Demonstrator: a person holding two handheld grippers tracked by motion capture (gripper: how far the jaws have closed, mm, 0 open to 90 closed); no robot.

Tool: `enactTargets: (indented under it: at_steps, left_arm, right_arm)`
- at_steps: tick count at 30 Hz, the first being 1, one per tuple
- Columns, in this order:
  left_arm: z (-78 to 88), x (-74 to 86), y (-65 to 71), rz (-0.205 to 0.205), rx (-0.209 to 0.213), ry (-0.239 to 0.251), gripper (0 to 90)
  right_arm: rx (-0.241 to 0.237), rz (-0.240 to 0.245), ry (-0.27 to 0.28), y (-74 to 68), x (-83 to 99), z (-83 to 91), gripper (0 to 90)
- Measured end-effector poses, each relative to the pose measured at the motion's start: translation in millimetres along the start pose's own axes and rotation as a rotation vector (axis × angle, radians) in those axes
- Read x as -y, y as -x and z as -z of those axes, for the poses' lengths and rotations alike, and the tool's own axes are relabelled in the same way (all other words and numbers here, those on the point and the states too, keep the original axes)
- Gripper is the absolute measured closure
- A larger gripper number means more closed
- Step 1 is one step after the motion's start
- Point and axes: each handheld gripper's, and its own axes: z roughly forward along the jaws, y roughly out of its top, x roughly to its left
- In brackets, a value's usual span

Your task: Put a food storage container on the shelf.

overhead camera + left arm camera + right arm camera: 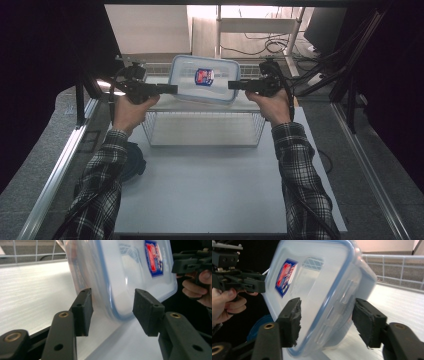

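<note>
The table [210, 190] carries a wire rack [200, 131] at its far edge, and the rack's white top is where the work is going on. The clear plastic container [205, 80], with its blue-rimmed lid on, stands tilted over that top. Its lower edge looks to be at or just on the white surface and its lid faces the person.

The left hand-held gripper [175, 89] straddles 1 short end of the container and the right hand-held gripper [231, 85] the other, both held roughly level. In each gripper view the rim sits between 2 half-spread jaws. I cannot tell whether the pads are pressing on the plastic or standing just off it.

The step looks like seating the container flat on the rack. To do it well:
- keep both ends level with each other as it tips down, so it does not twist
- lower until the base lies fully on the white top, clear of the rack's near edge
- draw each hand-held gripper straight outward so no pad snags the lid clips

The small red and blue label [204, 76] on the lid shows how far it is tilted
</note>
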Motion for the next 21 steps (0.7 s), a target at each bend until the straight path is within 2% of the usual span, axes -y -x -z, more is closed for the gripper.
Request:
enactTargets:
  at_steps: [2, 6, 7, 9, 11, 12, 13, 17, 19, 21]
  left_arm:
    - [-0.1, 0.3, -0.9, 0.000, 0.005, 0.001, 50.5]
    - [0.1, -0.3, 0.8, -0.009, -0.004, -0.003, 50.3]
    - [-0.4, -0.4, 1.5, -0.011, -0.007, 0.001, 49.5]
    - [-1.8, -0.2, 2.1, -0.007, -0.007, 0.005, 48.4]
    - [-3.0, -0.4, 2.5, -0.005, -0.015, 0.007, 42.6]
    - [-3.0, -0.4, 2.5, -0.005, -0.015, 0.007, 42.0]
    - [-2.7, -0.8, 2.4, -0.005, -0.017, 0.011, 42.0]
    - [-2.6, -2.5, 3.5, -0.006, -0.041, 0.014, 38.5]
    - [-2.8, -3.2, 4.8, 0.000, -0.063, 0.019, 37.3]
    - [-2.8, -4.1, 5.1, -0.004, -0.085, 0.038, 36.6]
  right_arm:
    - [-0.013, -0.003, 0.007, 2.3, 0.9, 0.3, 40.4]
    - [-0.004, -0.003, 0.004, 1.9, -0.4, -0.3, 39.5]
    - [0.022, 0.003, 0.015, 0.5, -0.5, -2.0, 36.8]
    - [0.040, 0.011, 0.016, -0.6, -0.6, -2.4, 35.2]
    - [0.084, 0.032, -0.005, -2.2, 0.3, -6.1, 34.7]
    - [0.084, 0.032, -0.005, -2.2, 0.3, -6.1, 34.7]
    - [0.093, 0.034, -0.006, -2.3, 0.8, -6.7, 35.8]
    - [0.066, 0.017, -0.001, -0.3, 2.1, -7.9, 45.7]
    - [0.063, 0.014, -0.001, -0.3, 1.9, -7.9, 45.4]
    - [0.083, 0.019, 0.006, -1.8, 1.1, -6.9, 46.3]
